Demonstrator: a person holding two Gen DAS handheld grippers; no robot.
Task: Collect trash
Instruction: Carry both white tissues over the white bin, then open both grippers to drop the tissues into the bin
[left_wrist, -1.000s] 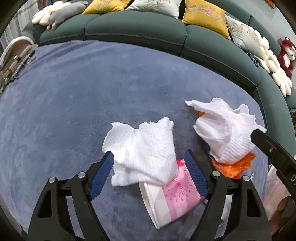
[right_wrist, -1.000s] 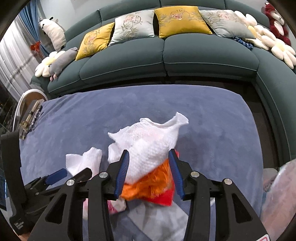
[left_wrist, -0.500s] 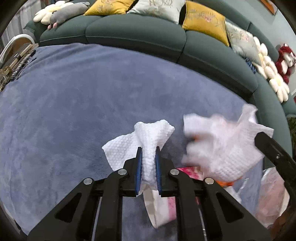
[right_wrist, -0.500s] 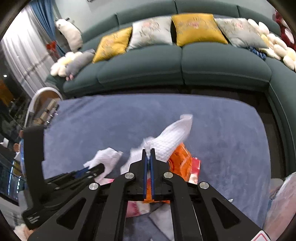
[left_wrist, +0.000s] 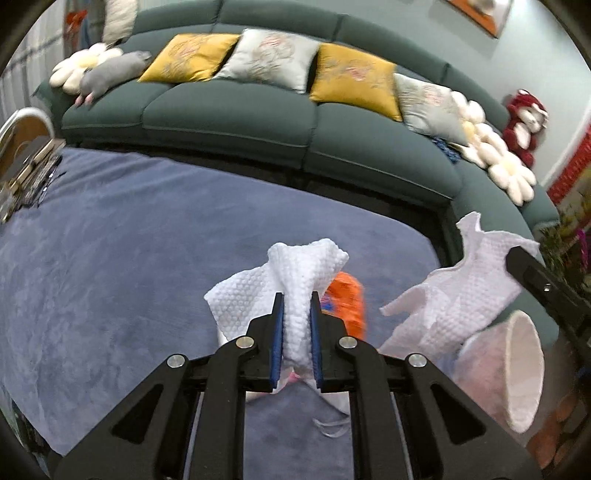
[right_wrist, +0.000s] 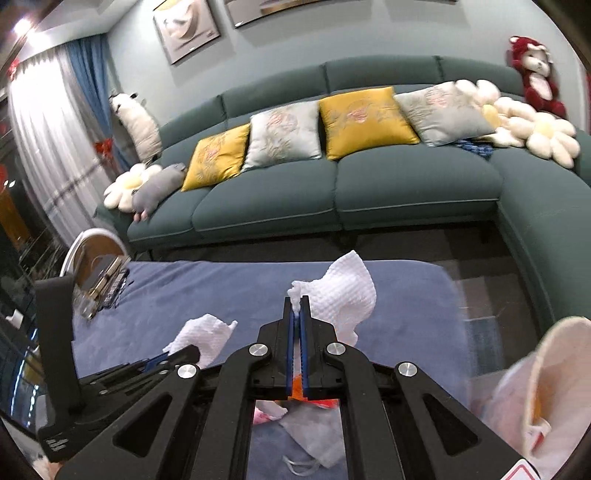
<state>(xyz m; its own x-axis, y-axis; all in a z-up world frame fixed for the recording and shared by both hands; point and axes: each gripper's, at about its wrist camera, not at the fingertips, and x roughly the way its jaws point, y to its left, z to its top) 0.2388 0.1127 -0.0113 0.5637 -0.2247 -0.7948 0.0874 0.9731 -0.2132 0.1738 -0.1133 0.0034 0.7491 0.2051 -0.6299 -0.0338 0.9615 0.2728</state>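
The left hand-held gripper (left_wrist: 297, 325) is squeezed tight on a white paper towel (left_wrist: 295, 280). The towel bunches up between the blue pads (left_wrist: 277, 339) and hangs in the air above the blue blanket (left_wrist: 110, 258). The right hand-held gripper (right_wrist: 298, 332) is almost fully together, pinching another white paper towel (right_wrist: 343, 291) by a thin bit, with something orange (right_wrist: 297, 387) showing low between its pads. In the left view an orange wrapper (left_wrist: 347, 302) sits just behind the left towel. A white trash bin (right_wrist: 546, 391) stands at the right edge, close to the right towel. A face mask (right_wrist: 314, 443) and a pink and white scrap (right_wrist: 267, 411) lie on the blanket below the grippers.

A second ago both grippers were wide apart around the towels, which lay flat on the blanket. Then they closed on them. Now both towels are up off the blanket, and more of the green sofa (right_wrist: 369, 184) shows.
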